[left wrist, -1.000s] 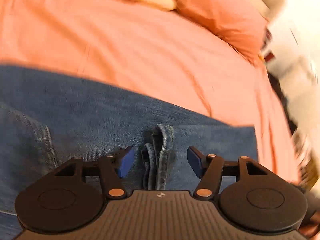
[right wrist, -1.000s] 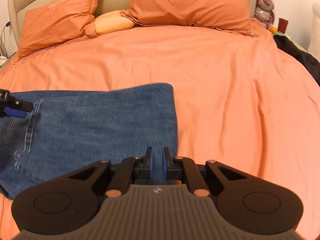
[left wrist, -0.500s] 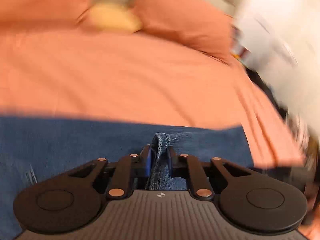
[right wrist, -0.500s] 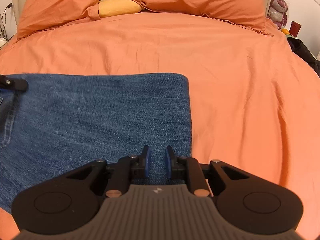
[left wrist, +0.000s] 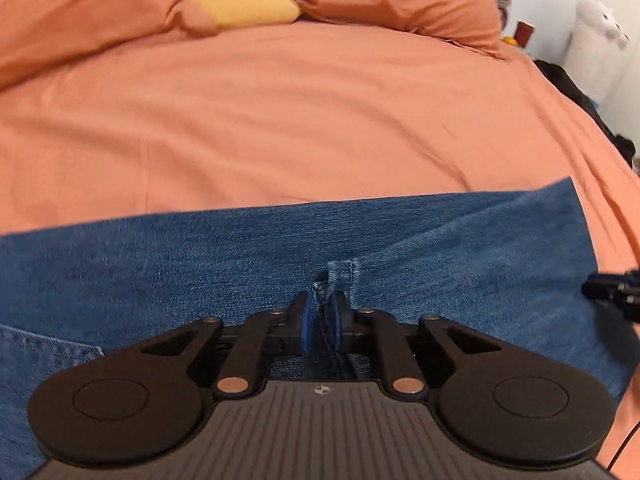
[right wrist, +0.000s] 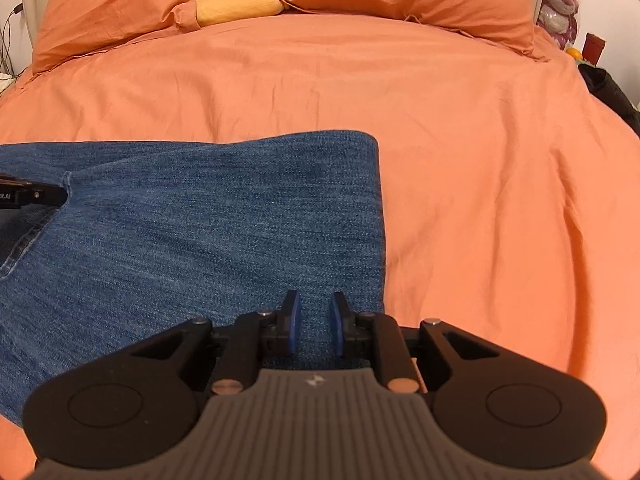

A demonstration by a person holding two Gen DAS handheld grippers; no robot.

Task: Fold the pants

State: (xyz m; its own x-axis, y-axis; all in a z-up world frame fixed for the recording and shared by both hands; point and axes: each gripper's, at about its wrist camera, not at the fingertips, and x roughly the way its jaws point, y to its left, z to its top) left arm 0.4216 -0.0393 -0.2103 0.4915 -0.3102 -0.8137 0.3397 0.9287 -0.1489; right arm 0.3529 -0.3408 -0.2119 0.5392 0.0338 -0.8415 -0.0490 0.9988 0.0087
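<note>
Since a second ago, the left gripper (left wrist: 321, 322) is clamping a raised denim fold it earlier straddled wide, its jaws having just eased slightly. Blue jeans (right wrist: 208, 236) are lying flat on the orange bedspread (right wrist: 460, 152), long axis running left to right, folded end pointing right. Over their near right corner, the right gripper (right wrist: 313, 327) is hovering, jaws narrowly parted, gripping nothing.
</note>
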